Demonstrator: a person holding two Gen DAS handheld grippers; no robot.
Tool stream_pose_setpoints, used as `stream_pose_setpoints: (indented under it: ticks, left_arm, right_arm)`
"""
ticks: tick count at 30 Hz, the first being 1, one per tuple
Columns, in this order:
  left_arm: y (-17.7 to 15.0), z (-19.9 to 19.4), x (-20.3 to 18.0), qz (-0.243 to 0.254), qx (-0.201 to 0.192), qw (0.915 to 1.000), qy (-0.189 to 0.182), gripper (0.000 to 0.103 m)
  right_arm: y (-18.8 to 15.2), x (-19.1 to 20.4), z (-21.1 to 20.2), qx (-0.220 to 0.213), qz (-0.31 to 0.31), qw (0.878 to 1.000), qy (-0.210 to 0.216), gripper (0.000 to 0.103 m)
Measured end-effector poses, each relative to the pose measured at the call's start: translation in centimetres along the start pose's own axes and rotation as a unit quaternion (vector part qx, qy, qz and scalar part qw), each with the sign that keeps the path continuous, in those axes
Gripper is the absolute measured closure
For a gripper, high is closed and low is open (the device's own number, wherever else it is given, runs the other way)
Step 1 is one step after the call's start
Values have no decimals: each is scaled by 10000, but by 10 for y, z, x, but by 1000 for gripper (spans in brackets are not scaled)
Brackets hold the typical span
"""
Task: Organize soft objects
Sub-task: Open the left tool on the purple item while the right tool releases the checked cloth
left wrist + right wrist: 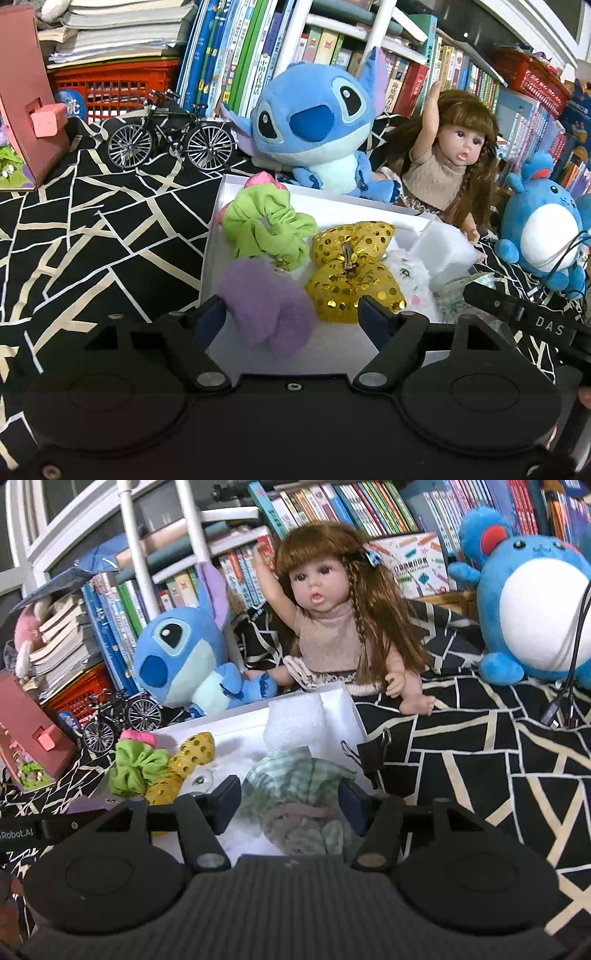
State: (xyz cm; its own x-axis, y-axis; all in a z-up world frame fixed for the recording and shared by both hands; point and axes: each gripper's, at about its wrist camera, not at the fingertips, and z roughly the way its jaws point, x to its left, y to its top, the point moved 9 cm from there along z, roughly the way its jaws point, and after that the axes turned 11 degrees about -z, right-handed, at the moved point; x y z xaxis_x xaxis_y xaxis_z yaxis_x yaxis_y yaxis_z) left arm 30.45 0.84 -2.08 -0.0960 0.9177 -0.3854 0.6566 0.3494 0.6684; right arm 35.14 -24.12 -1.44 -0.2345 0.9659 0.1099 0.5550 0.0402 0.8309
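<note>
A white box (pixel 216 221) (pixel 354 709) lies on the black patterned cloth and holds soft accessories. My left gripper (pixel 291 314) is open over its near end. A purple fuzzy piece (pixel 269 310) lies between the fingers, against the left one and apart from the right. Behind it are a green scrunchie (pixel 266 229) (pixel 136 768), a gold sequin bow (pixel 351 273) (pixel 184 760) and a white fluffy toy (pixel 413 284). My right gripper (pixel 290 799) is open with a green checked scrunchie (pixel 295 794) lying loose in the box between its fingers.
A foam block (pixel 295 720) stands in the box's far corner, and a black binder clip (pixel 373 753) sits on its right rim. Behind the box sit a blue Stitch plush (pixel 314 122), a doll (pixel 332 602) and a round blue plush (pixel 528 602). A model bicycle (pixel 170 136) stands left.
</note>
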Motion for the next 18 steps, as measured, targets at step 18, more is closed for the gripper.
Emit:
stream_pose_setpoints:
  ticks: [18]
  left_arm:
    - [-28, -61, -7, 525, -430, 9975, -185, 19]
  right_arm:
    - [-14, 32, -57, -280, -597, 9973, 309, 17]
